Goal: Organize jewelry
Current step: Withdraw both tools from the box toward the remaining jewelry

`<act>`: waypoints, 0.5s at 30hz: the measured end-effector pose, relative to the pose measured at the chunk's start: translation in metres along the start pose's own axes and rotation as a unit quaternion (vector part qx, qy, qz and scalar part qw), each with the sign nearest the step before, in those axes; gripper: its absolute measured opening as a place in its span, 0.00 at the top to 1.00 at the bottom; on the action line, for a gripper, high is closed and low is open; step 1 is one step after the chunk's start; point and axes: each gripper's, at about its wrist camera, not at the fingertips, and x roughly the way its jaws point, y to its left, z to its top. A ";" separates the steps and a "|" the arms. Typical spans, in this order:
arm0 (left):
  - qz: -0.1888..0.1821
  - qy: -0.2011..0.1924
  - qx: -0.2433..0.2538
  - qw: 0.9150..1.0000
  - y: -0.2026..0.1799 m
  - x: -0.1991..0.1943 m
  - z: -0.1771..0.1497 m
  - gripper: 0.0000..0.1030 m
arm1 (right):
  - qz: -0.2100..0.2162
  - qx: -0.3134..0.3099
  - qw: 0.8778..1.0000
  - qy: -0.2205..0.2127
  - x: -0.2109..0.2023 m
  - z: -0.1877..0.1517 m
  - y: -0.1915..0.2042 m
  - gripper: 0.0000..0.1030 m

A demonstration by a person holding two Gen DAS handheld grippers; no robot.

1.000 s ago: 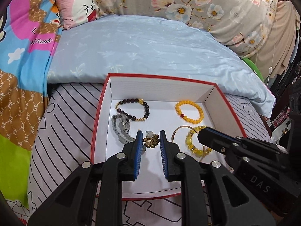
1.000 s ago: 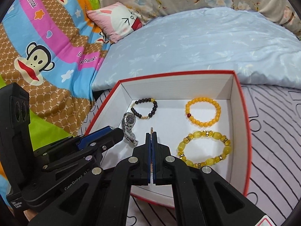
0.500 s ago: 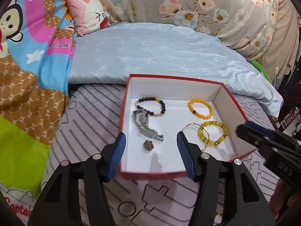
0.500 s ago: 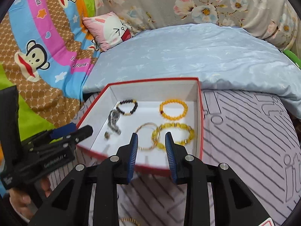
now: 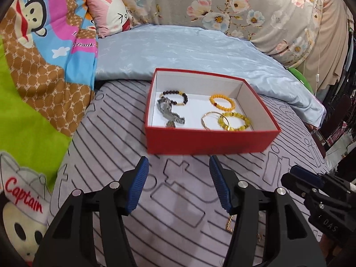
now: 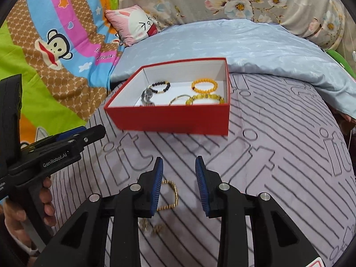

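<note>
Right claw (image 6: 179, 183) stood parted and empty above the gold chain bracelet (image 6: 171, 197) on the striped bed sheet (image 6: 278, 166), short of the red box (image 6: 175, 118). Left claw (image 5: 178, 184) likewise released. Bracelet judged light, limp, slippery; pinch across one strand.

One red box (image 5: 209, 142), three beaded bracelets (image 5: 222, 102), one watch (image 5: 169, 111)

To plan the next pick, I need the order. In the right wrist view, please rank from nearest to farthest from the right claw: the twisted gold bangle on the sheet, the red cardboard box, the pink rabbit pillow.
1. Twisted gold bangle: on the striped sheet, just below the right claw.
2. Red cardboard box: ahead, mid-bed.
3. Pink rabbit pillow: far back, left.
</note>
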 end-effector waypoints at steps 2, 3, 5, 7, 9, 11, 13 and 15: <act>-0.001 0.006 -0.001 1.000 0.000 -0.005 -0.010 0.47 | 0.002 0.002 1.000 0.009 -0.001 -0.010 0.000 0.71; -0.001 0.010 0.000 1.000 -0.001 -0.008 -0.017 0.47 | 0.001 0.003 1.000 0.012 -0.001 -0.015 -0.001 0.71; 0.001 0.017 0.000 1.000 -0.002 -0.010 -0.028 0.47 | 0.001 0.007 1.000 0.022 0.000 -0.025 -0.002 0.71; 0.000 0.025 -0.003 1.000 -0.004 -0.012 -0.040 0.47 | 0.001 0.012 0.999 0.029 0.001 -0.033 -0.004 0.71; -0.003 0.034 -0.005 0.999 -0.006 -0.013 -0.050 0.47 | -0.001 0.014 0.999 0.033 0.003 -0.037 -0.004 0.71; -0.006 0.039 -0.006 0.999 -0.008 -0.014 -0.057 0.47 | 0.002 0.016 0.999 0.035 0.004 -0.040 -0.005 0.71; -0.006 0.042 -0.004 0.999 -0.012 -0.016 -0.063 0.47 | 0.003 0.015 0.999 0.036 0.008 -0.039 -0.004 0.71; -0.008 0.046 -0.002 0.999 -0.015 -0.016 -0.067 0.47 | 0.004 0.011 0.999 0.039 0.013 -0.038 -0.002 0.71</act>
